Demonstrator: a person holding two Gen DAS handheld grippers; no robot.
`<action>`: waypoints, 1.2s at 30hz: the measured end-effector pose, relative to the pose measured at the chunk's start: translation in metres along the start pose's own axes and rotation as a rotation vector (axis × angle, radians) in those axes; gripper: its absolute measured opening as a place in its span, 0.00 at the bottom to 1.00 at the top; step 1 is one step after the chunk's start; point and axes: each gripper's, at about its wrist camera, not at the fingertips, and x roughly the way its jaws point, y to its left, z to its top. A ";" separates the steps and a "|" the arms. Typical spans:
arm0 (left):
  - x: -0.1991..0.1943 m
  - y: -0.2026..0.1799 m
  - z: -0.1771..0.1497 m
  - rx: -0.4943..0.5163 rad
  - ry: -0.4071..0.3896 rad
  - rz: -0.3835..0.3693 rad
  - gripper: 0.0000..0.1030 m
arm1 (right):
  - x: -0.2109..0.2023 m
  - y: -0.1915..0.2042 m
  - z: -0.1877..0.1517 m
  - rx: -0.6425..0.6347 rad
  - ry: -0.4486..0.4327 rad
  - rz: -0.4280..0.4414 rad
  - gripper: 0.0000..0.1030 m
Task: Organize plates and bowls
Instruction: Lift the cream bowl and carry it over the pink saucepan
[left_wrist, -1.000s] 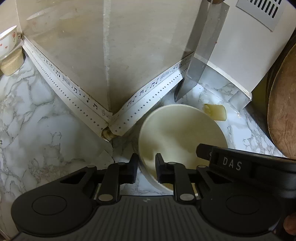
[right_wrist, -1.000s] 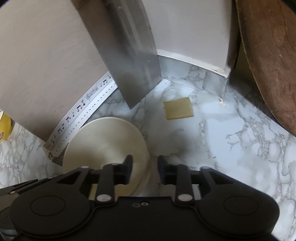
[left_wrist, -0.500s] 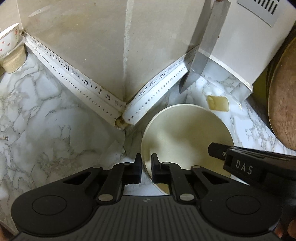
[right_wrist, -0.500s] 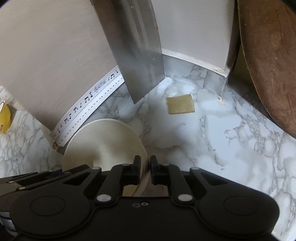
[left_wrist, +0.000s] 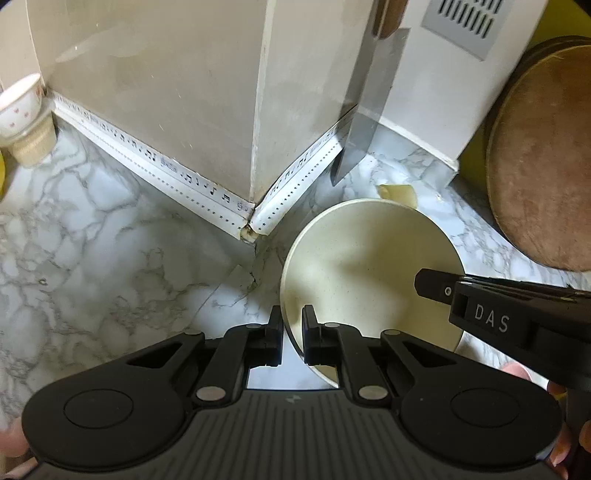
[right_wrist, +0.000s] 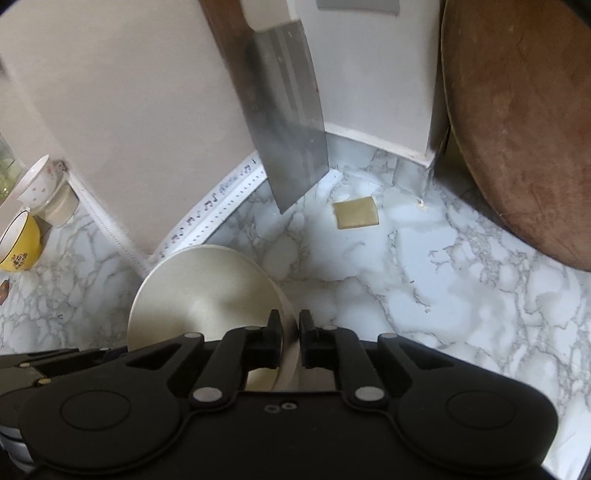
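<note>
Gripping opposite sides of one cream bowl (left_wrist: 369, 273), both grippers share the load. The left gripper (left_wrist: 292, 334) has its jaws nearly closed on the bowl's left rim, one finger outside the wall and one inside. The right gripper (right_wrist: 289, 338) is closed the same way on the right rim, with the wall pinched edge-on between its fingers. From the left wrist camera the right gripper's finger reaches in over the far side of the bowl.

The bowl sits low over the marble worktop (right_wrist: 461, 295), close to the tiled corner; whether its base touches the surface or is slightly lifted cannot be told. It looks like speckled glazed ceramic or melamine: stiff, smooth and probably slippery at the lip, with some weight if ceramic. A thin rim held between two narrow pads gives little contact, so the bowl could pivot or slide out if either side tilts. Keeping both grips level and moving them together seems the safest way to carry it.

A cleaver (right_wrist: 288, 122) hangs blade-down just behind the bowl, and a round wooden board (right_wrist: 524, 122) leans to the right, so any lift should stay clear of them. A small white bowl (right_wrist: 35, 182) and a yellow bowl (right_wrist: 18, 242) wait at the far left.
</note>
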 end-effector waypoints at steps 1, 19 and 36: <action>-0.006 0.001 -0.001 0.006 -0.002 -0.002 0.09 | -0.005 0.002 -0.001 -0.001 -0.007 -0.002 0.10; -0.103 0.052 -0.051 0.079 -0.029 -0.009 0.09 | -0.084 0.071 -0.054 -0.016 -0.047 0.018 0.10; -0.158 0.122 -0.105 0.054 -0.019 0.028 0.09 | -0.116 0.155 -0.106 -0.088 -0.046 0.063 0.11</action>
